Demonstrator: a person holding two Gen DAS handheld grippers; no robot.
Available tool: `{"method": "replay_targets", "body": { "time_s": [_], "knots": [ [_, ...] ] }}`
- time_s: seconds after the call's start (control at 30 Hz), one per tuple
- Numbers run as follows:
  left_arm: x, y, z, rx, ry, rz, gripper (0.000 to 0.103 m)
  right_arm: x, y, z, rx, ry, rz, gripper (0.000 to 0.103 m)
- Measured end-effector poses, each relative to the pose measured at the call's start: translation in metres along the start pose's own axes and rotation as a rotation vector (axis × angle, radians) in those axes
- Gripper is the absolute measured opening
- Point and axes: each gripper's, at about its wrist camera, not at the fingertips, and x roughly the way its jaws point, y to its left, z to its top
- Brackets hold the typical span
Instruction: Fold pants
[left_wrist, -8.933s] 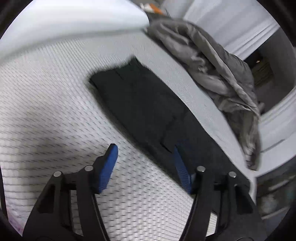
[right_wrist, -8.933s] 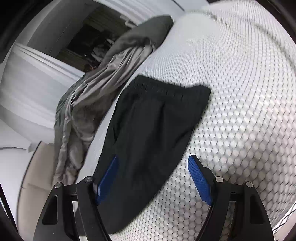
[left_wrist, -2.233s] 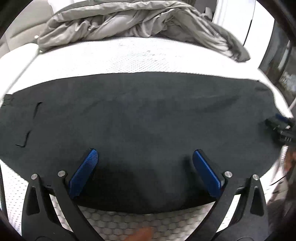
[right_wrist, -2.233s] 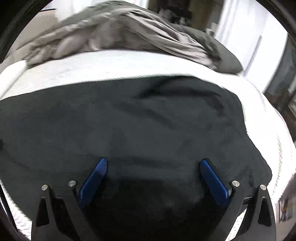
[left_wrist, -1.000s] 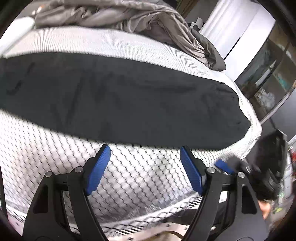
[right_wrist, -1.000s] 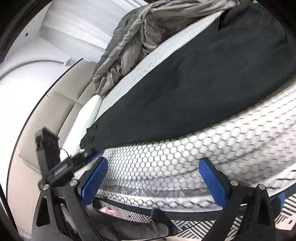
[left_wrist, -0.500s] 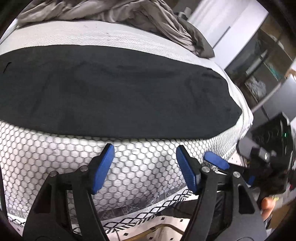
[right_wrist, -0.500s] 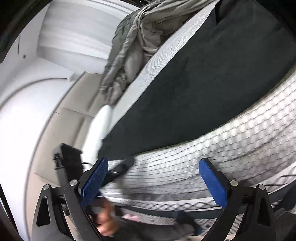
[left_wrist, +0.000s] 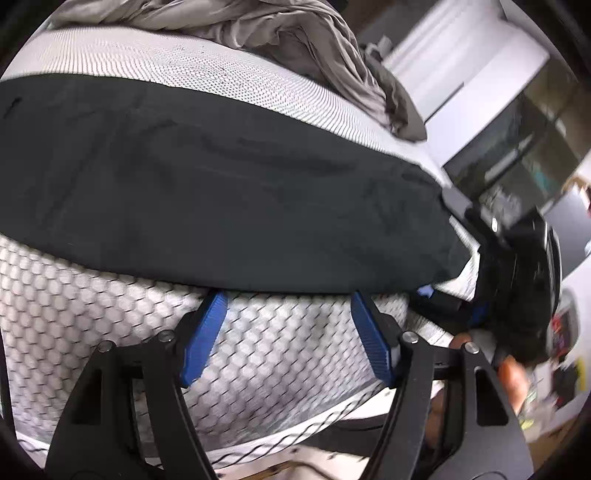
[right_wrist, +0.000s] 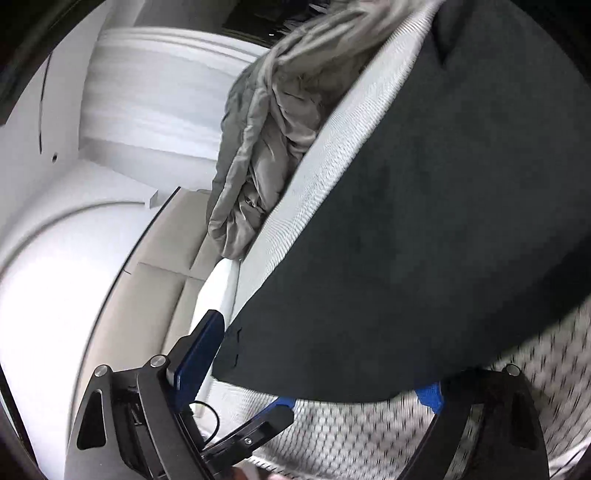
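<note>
The black pants lie flat along the white honeycomb-patterned mattress, long side toward me. My left gripper is open, its blue fingertips right at the pants' near hem, with nothing between them. The right gripper's body shows at the right end of the pants in the left wrist view. In the right wrist view the pants fill the right half; my right gripper is open, its blue fingertips partly hidden under the near edge of the cloth. The left gripper's finger shows below.
A crumpled grey duvet lies along the far side of the mattress; it also shows in the right wrist view. The mattress edge drops off just below the grippers. A white wall and dark shelving lie beyond.
Both grippers have moved in toward the pants' near edge. The left fingertips now touch the hem. The right gripper has swung closer, and the cloth now covers its fingertips.
</note>
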Motion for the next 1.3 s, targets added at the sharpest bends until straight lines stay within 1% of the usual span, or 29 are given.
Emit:
{"method": "replay_targets", "body": {
  "time_s": [0.07,0.13,0.17,0.2,0.23,0.27,0.3,0.33,0.37,0.4,0.43,0.5,0.53,0.57,0.6,0.63,0.7,0.73,0.8,0.83,0.87,0.93,0.97,1.07,1.13,1.27,1.3],
  "knots": [
    [0.008,0.0,0.006,-0.045,-0.004,-0.027,0.066,0.001,0.003,-0.002,-0.045,0.0,-0.027,0.09],
    [0.019,-0.004,0.011,-0.085,-0.01,-0.054,0.066,0.004,-0.003,-0.004,-0.048,0.001,-0.051,0.082],
    [0.024,-0.006,0.013,-0.097,-0.013,-0.062,0.066,0.004,-0.01,-0.005,-0.036,0.0,-0.061,0.079],
    [0.029,-0.007,0.014,-0.117,-0.024,-0.068,0.066,0.001,-0.018,-0.007,-0.023,-0.007,-0.071,0.071],
    [0.034,-0.009,0.016,-0.128,-0.029,-0.072,0.066,0.0,-0.025,-0.008,-0.007,-0.016,-0.079,0.061],
    [0.04,-0.01,0.018,-0.146,-0.037,-0.076,0.066,-0.002,-0.031,-0.008,0.007,-0.02,-0.09,0.055],
    [0.046,-0.013,0.019,-0.155,-0.044,-0.075,0.066,-0.004,-0.039,-0.008,0.03,-0.028,-0.11,0.038],
    [0.052,-0.016,0.021,-0.159,-0.054,-0.059,0.066,-0.006,-0.048,-0.009,0.062,-0.037,-0.123,0.02],
    [0.058,-0.019,0.023,-0.157,-0.065,-0.047,0.066,-0.006,-0.055,-0.009,0.094,-0.038,-0.109,0.017],
    [0.062,-0.023,0.023,-0.146,-0.076,-0.023,0.064,-0.006,-0.061,-0.011,0.116,-0.043,-0.1,0.012],
    [0.067,-0.029,0.023,-0.133,-0.092,0.008,0.06,-0.006,-0.062,-0.012,0.112,-0.052,-0.104,0.009],
    [0.074,-0.035,0.02,-0.112,-0.112,0.09,0.029,-0.007,-0.057,-0.014,0.076,-0.074,-0.127,0.009],
    [0.076,-0.036,0.018,-0.101,-0.119,0.127,0.025,-0.007,-0.055,-0.015,0.058,-0.083,-0.142,0.009],
    [0.078,-0.036,0.017,-0.098,-0.13,0.141,0.018,-0.009,-0.055,-0.016,0.048,-0.09,-0.152,0.009],
    [0.076,-0.035,0.016,-0.101,-0.141,0.143,0.014,-0.011,-0.055,-0.016,0.047,-0.099,-0.157,0.007],
    [0.074,-0.034,0.016,-0.1,-0.147,0.132,0.013,-0.014,-0.059,-0.015,0.059,-0.113,-0.154,0.005],
    [0.073,-0.031,0.018,-0.089,-0.14,0.113,0.012,-0.027,-0.064,-0.011,0.075,-0.152,-0.159,0.005],
    [0.072,-0.029,0.016,-0.079,-0.138,0.11,0.012,-0.037,-0.067,-0.007,0.082,-0.181,-0.169,0.005],
    [0.072,-0.026,0.015,-0.059,-0.134,0.106,0.012,-0.057,-0.075,0.002,0.092,-0.251,-0.228,0.005],
    [0.068,-0.024,0.013,-0.054,-0.134,0.1,0.013,-0.067,-0.083,0.007,0.116,-0.28,-0.239,0.005],
    [0.068,-0.023,0.013,-0.053,-0.134,0.095,0.013,-0.075,-0.091,0.01,0.145,-0.291,-0.225,0.005],
    [0.066,-0.021,0.012,-0.05,-0.134,0.095,0.013,-0.078,-0.104,0.019,0.202,-0.259,-0.172,0.005],
    [0.067,-0.021,0.012,-0.053,-0.135,0.097,0.013,-0.078,-0.106,0.022,0.215,-0.25,-0.159,0.006],
    [0.066,-0.021,0.01,-0.066,-0.135,0.109,0.013,-0.072,-0.098,0.028,0.188,-0.262,-0.185,0.016],
    [0.067,-0.022,0.011,-0.078,-0.133,0.109,0.013,-0.066,-0.094,0.036,0.179,-0.27,-0.208,0.026],
    [0.064,-0.016,0.009,-0.096,-0.12,0.088,0.013,-0.06,-0.104,0.053,0.223,-0.302,-0.254,0.026],
    [0.064,-0.015,0.01,-0.098,-0.119,0.078,0.013,-0.061,-0.108,0.057,0.23,-0.314,-0.28,0.018]
  ]
}}
